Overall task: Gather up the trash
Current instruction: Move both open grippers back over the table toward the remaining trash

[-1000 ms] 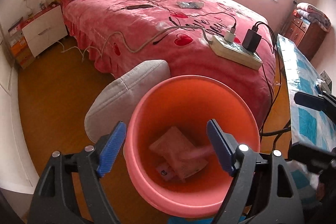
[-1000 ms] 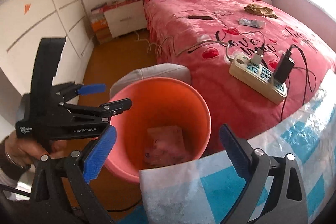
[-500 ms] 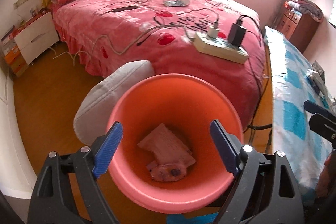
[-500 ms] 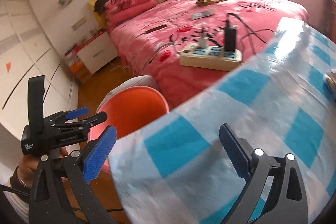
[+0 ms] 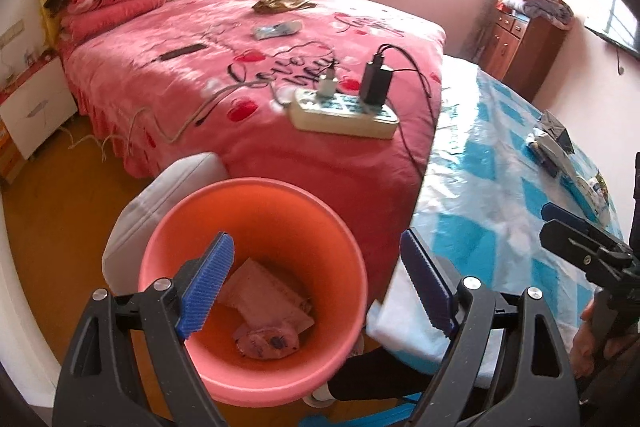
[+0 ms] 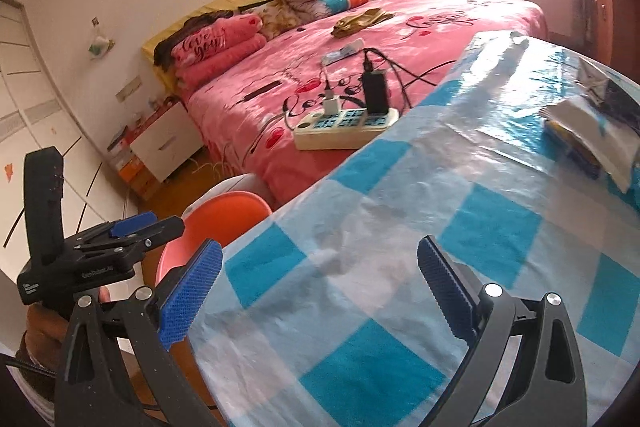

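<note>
The left gripper (image 5: pixel 316 279) was seen spread wide with nothing between its blue pads (image 5: pixel 206 277), hovering over the open mouth of an orange bin (image 5: pixel 348 247). Crumpled pink wrappers (image 5: pixel 266 341) and a flat paper packet (image 5: pixel 268 289) were seen lying at the bottom of the bin. A grey cushioned stool (image 5: pixel 160 203) was pressed against the bin's far side. The right gripper (image 6: pixel 320 283) was likewise held wide and empty, above a table covered with a blue-and-white checked cloth (image 6: pixel 460 219). Towards the far right of that table, a small pile of papers and packets (image 6: pixel 592 135) was visible, too blurred to be told apart. Beyond bin and table, a bed with a pink blanket (image 5: pixel 224 75) was seen, and on it a power strip (image 5: pixel 344 113) with chargers plugged in, a dark flat phone-like object (image 5: pixel 182 51), a small wrapper (image 5: pixel 276 29) and a crumpled yellowish cloth (image 5: pixel 284 2).
</note>
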